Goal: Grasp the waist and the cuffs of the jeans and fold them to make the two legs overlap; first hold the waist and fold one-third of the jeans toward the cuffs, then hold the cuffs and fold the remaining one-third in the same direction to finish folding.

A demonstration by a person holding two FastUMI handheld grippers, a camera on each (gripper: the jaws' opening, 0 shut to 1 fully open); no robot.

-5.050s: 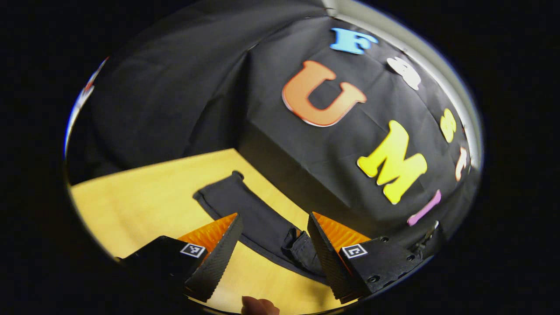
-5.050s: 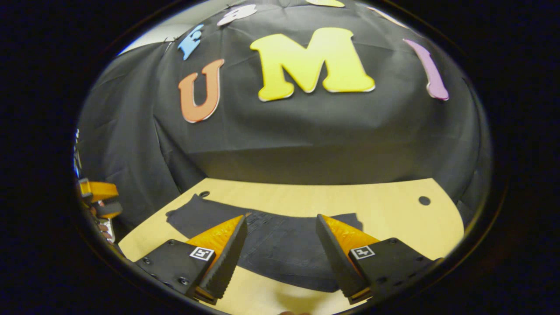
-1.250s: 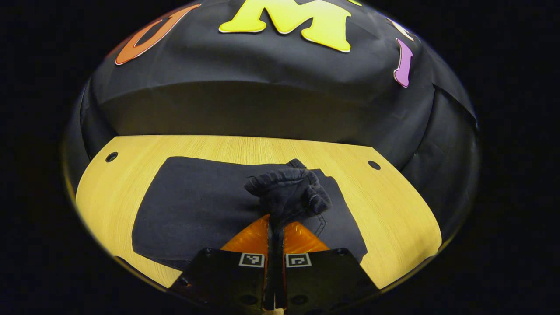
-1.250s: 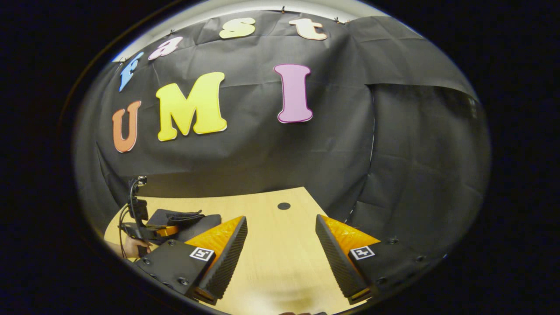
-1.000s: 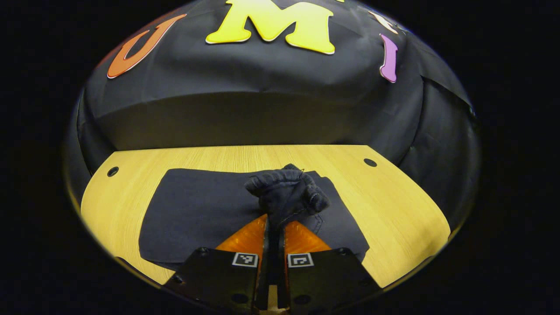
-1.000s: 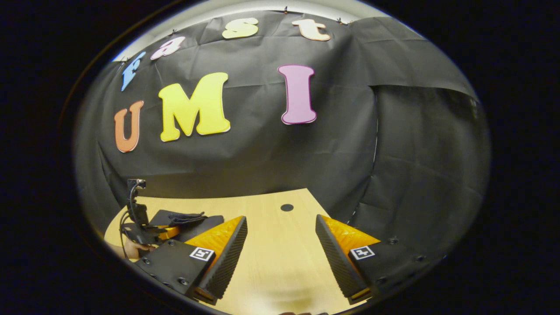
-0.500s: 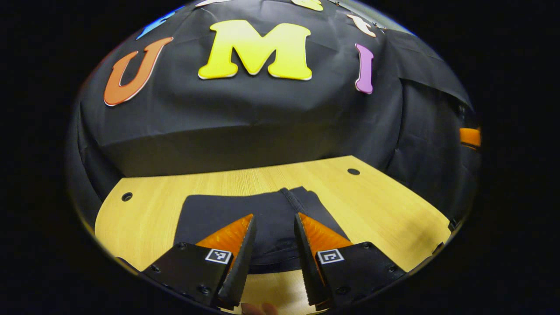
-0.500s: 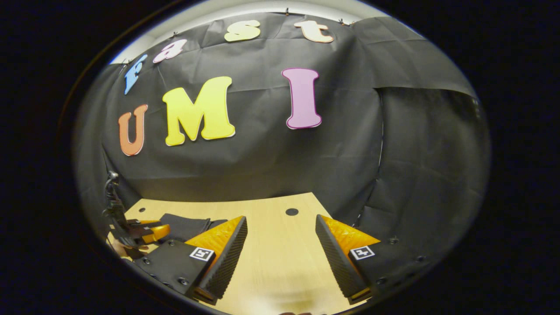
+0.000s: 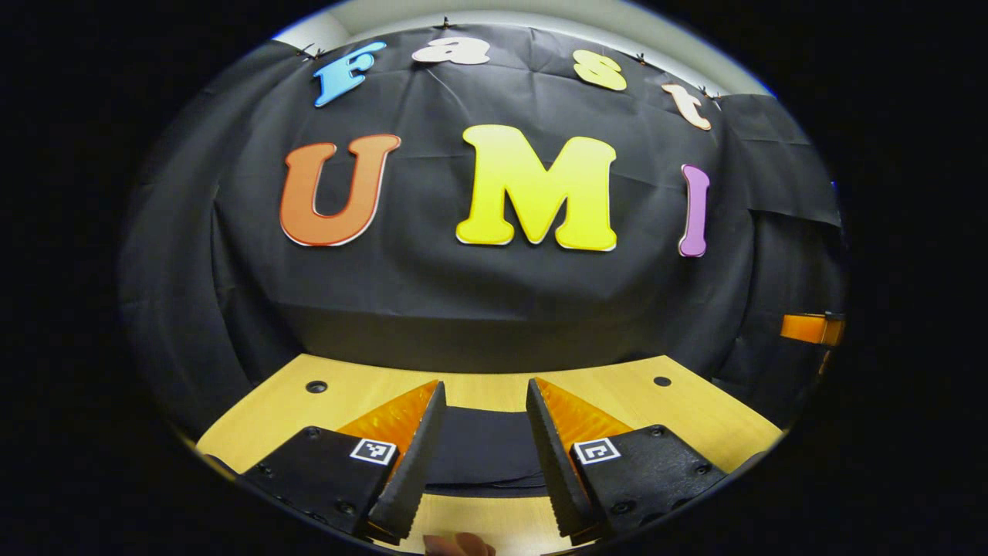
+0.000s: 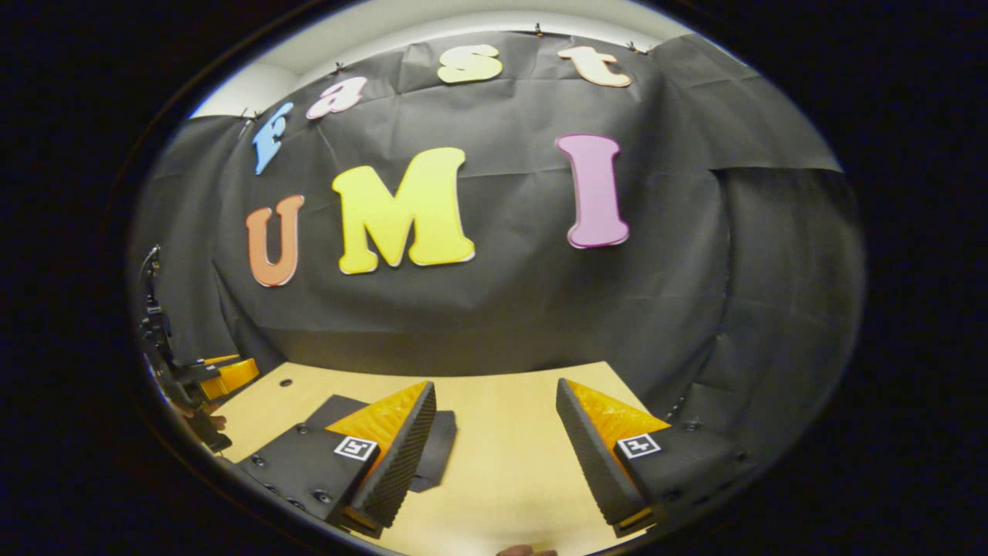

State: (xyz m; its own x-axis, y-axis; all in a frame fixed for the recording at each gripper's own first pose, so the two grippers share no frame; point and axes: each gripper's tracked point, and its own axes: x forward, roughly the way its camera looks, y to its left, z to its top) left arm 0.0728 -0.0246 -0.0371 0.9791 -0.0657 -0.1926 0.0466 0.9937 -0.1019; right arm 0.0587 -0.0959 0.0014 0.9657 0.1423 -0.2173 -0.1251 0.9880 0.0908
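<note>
**Folded jeans look done, but that stack could slump**

Biggest worry from here: the jeans sit as a dark flat bundle with nothing pinning them, and denim this thick likes to spring back. If the top layer isn't lying square, it could creep open or slide off the layers below, and any bump from a gripper drifting low would skew the edges. I can't tell from these angles how neatly the layers line up.

Where things are: in the left gripper view, the left gripper has its jaws apart and holding nothing, with the jeans lying on the table beyond and between them, not touched. In the right gripper view, the right gripper also has its jaws spread and empty over bare table, and the jeans peek out just behind its left-hand jaw, toward the table's left side, well short of the far edge.
</note>
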